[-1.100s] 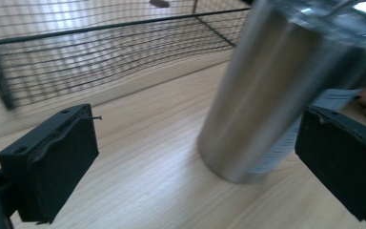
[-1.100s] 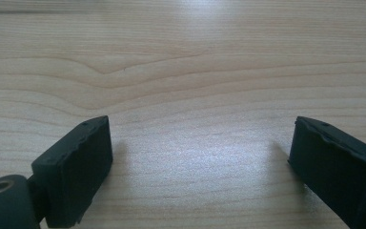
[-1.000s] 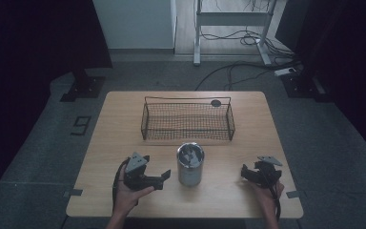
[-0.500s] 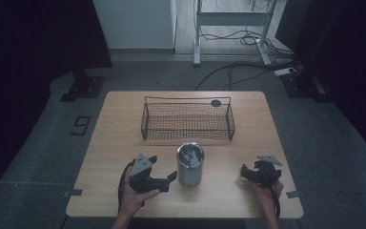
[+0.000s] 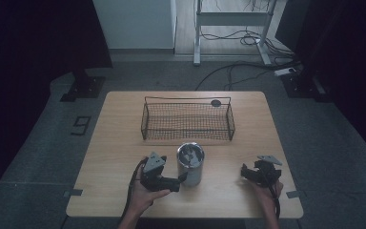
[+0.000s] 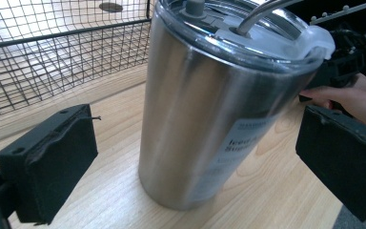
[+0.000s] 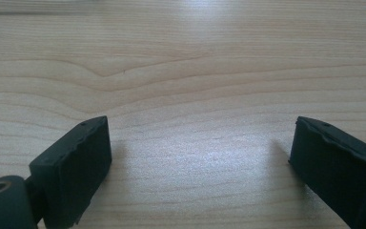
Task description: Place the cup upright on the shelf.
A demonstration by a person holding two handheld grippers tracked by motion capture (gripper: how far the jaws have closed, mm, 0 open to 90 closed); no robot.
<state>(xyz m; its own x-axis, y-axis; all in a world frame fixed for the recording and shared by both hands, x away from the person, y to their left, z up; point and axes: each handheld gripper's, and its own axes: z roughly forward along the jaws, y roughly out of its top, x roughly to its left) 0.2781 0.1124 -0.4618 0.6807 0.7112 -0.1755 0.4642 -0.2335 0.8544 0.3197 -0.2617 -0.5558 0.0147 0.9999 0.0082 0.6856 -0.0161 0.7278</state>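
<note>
Tumbler upright on the table, just in front of the wire basket.
Left gripper spreads its fingers wide, flanking the steel tumbler without touching; right gripper rests well apart, fingers open over bare wood.

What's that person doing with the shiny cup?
A person holds a gripper in each hand at a wooden table. The left gripper is open, one jaw on each side of the steel tumbler, not squeezing it. The tumbler stands upright with its lid on, in front of a wire basket. The right gripper is open too, over bare wood off to the side.
</note>
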